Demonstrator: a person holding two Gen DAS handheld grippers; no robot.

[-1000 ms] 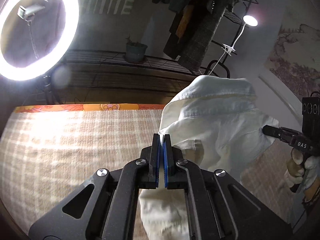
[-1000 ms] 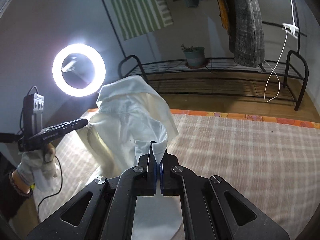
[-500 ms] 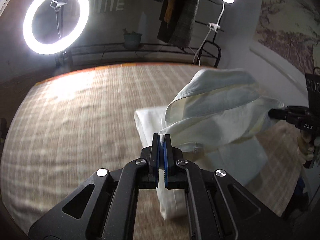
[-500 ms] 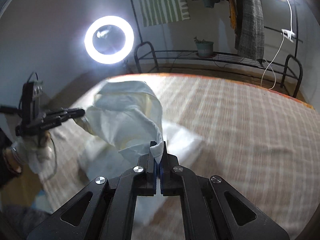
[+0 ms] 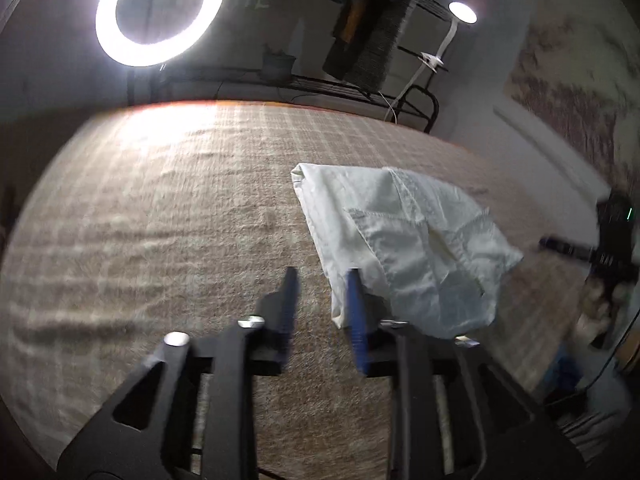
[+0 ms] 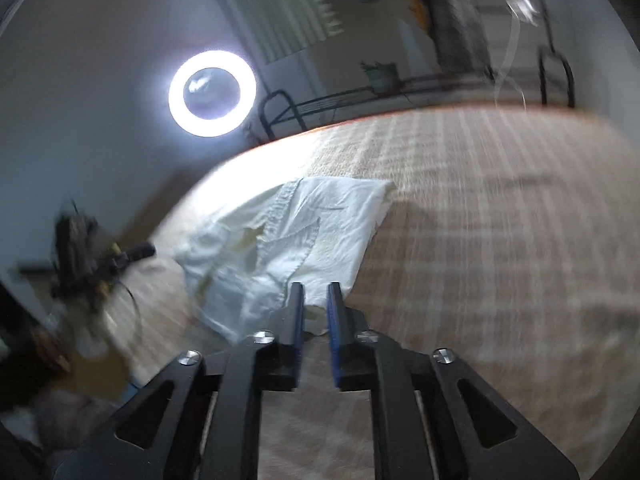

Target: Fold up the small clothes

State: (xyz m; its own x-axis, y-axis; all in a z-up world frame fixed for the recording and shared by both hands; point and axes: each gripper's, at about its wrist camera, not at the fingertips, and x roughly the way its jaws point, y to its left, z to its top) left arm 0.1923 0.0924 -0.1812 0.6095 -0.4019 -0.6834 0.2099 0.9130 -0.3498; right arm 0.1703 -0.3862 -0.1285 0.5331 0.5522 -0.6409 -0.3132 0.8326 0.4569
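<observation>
Left wrist view: white garment [image 5: 404,248] lies folded on the plaid bed [image 5: 180,208], ahead-right of the left gripper [image 5: 320,280], long axis running away from the jaws; its near edge crosses the right finger. Jaws open, empty. Right wrist view shows the garment [image 6: 296,236] ahead-left of the right gripper [image 6: 315,292], jaws parted, probably clear of cloth (blurred). Only this view shows its far fold.

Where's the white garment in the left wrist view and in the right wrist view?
Left wrist: the garment lies right of centre on the plaid cover, beside the open left gripper.
Right wrist: the garment lies left of centre, just ahead of the open right gripper.
Shared landmark: the ring light, upper left in both.
</observation>
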